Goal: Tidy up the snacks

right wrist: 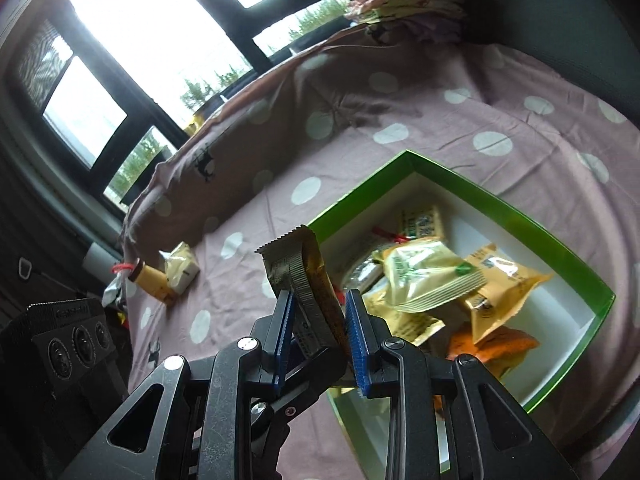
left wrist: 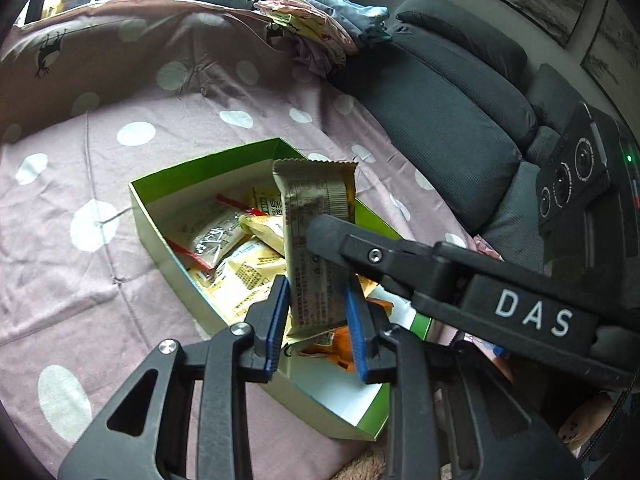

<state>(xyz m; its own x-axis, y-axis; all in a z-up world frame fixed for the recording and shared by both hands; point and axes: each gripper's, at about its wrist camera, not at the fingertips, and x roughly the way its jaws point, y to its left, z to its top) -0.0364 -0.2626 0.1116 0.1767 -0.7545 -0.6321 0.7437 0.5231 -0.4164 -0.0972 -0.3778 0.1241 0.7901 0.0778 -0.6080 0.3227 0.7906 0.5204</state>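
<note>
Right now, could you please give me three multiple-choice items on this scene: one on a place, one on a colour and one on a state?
1. Where is the beige packet?
A. Flat on the box floor
B. On the grey cushions
C. Between the pads of the left gripper, above the box

2. What colour is the rim of the box?
A. Red
B. Green
C. Blue

3. What state is the box in?
A. Open, with snacks inside
B. Shut with a lid
C. Open and empty

Answers: 1 C, since the blue pads flank the packet; 2 B, since the rim shows bright green; 3 A, since several packets lie in it uncovered.
</note>
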